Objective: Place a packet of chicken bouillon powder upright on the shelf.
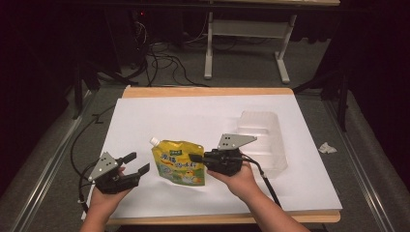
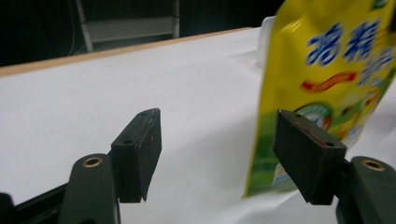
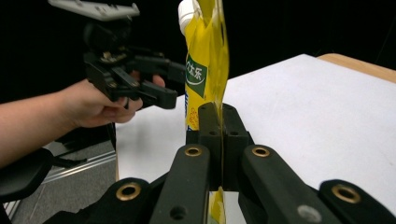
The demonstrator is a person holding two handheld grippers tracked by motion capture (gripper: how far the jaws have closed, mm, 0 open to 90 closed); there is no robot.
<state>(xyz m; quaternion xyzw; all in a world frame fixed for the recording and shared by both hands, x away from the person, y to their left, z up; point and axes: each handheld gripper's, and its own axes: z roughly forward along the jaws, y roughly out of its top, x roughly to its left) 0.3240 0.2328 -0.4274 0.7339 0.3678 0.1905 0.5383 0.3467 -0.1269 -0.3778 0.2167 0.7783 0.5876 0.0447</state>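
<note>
The right gripper (image 3: 219, 135) is pinching the side edge of the yellow pouch (image 1: 179, 162), holding it up on the tabletop (image 1: 203, 116). The left gripper (image 1: 133, 163) waits wide open just beside it. Next, I think, it should grab the near edge. There is lots of room all around.

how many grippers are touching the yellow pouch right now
1. The right gripper has its jaws shut on the edge of the yellow spouted pouch. The left gripper is open beside the pouch, apart from it, over the white sheet.
</note>
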